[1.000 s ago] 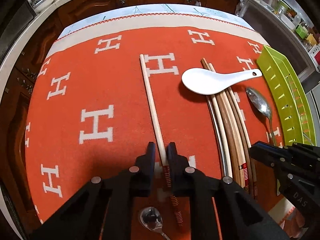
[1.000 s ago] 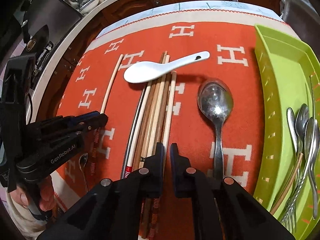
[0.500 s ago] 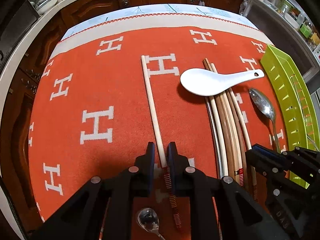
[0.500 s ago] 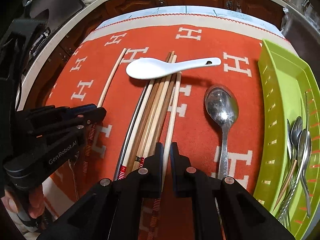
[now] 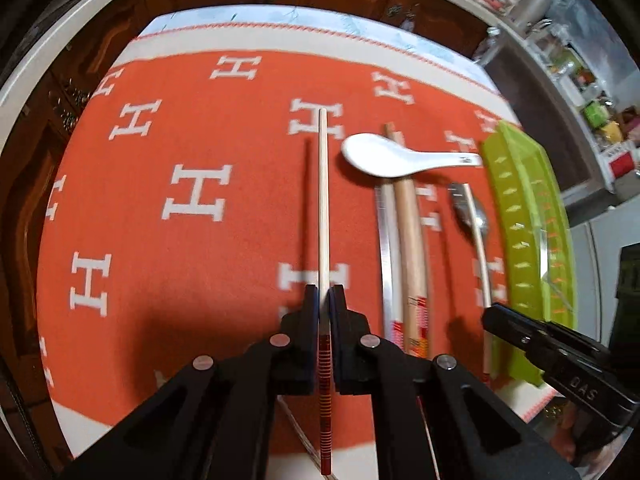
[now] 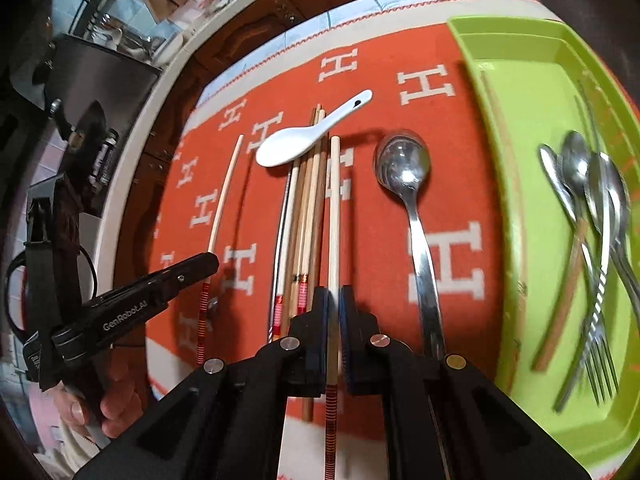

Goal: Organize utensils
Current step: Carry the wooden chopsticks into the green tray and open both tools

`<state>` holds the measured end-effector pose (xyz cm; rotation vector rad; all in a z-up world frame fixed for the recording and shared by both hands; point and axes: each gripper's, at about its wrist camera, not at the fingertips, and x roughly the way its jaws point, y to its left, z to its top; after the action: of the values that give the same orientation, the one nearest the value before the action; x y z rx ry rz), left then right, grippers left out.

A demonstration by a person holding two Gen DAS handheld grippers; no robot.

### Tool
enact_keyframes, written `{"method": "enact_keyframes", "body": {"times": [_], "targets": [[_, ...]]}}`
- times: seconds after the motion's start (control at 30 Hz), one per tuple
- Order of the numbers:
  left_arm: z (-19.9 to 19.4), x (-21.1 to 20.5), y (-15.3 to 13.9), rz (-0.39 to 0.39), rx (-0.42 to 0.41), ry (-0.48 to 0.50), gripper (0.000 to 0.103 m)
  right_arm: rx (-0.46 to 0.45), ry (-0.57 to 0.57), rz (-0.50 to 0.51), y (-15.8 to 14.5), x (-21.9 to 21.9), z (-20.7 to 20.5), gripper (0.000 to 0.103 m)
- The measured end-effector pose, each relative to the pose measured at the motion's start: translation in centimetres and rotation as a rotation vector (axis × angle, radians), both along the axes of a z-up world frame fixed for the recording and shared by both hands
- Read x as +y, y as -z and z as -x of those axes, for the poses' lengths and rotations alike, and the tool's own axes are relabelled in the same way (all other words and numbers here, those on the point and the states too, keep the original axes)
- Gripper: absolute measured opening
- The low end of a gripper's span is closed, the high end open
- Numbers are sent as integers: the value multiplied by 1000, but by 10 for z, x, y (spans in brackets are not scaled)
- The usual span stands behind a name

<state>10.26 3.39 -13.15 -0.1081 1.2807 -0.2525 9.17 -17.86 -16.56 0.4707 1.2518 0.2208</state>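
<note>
Two pale chopsticks are being pinched at once, one in each tool. On the left, the left gripper (image 5: 324, 300) is clamping the left chopstick (image 5: 322, 200) just ahead of its red-banded end, lifted clear of the orange cloth (image 5: 200, 152) (its shadow is lying apart from it). Further right, the right gripper (image 6: 334, 300) is squeezing the right chopstick (image 6: 334, 208) beside the chopstick bundle (image 6: 304, 208). Light, stiff and smooth, they are probably liable to swivel; gripping nearer the middle looks safer. Rightmost, the green tray (image 6: 520, 184) is waiting.
</note>
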Motion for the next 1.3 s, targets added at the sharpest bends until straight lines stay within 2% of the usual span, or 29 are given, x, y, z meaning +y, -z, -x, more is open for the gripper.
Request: {"method": "enact_keyframes", "body": {"times": [0.23,0.4,0.53,0.63,0.73,0.87,0.97,1.1,1.23,1.3], "targets": [[19,-54,-45,75,-38,110,3,-86,82,-49,-46,-46,30,5],[14,-116,-60,101,-42,194,3,-171,157,21,-90,-101,35,5],[8,-169,-65,88,-66,259,3,-183,200,82,-104,-136,35,5],[6,-197,-61,82,-50,284,3,-165,228,129,-100,-159,28,5],[1,-216,-49,74,-33,288,3,-129,245,119,-84,-178,21,5],[-8,-226,-25,63,18,282,3,-88,258,104,-58,-191,13,5],[-9,-230,-18,47,28,298,4,-72,249,99,-41,-187,3,6],[-7,-231,-17,43,25,324,9,-37,238,116,-25,-178,-8,7],[-3,-224,-27,26,-31,332,9,-31,234,119,-16,-174,-14,7],[0,-217,-33,2,-67,333,13,-37,230,123,-16,-172,-13,7]]}}
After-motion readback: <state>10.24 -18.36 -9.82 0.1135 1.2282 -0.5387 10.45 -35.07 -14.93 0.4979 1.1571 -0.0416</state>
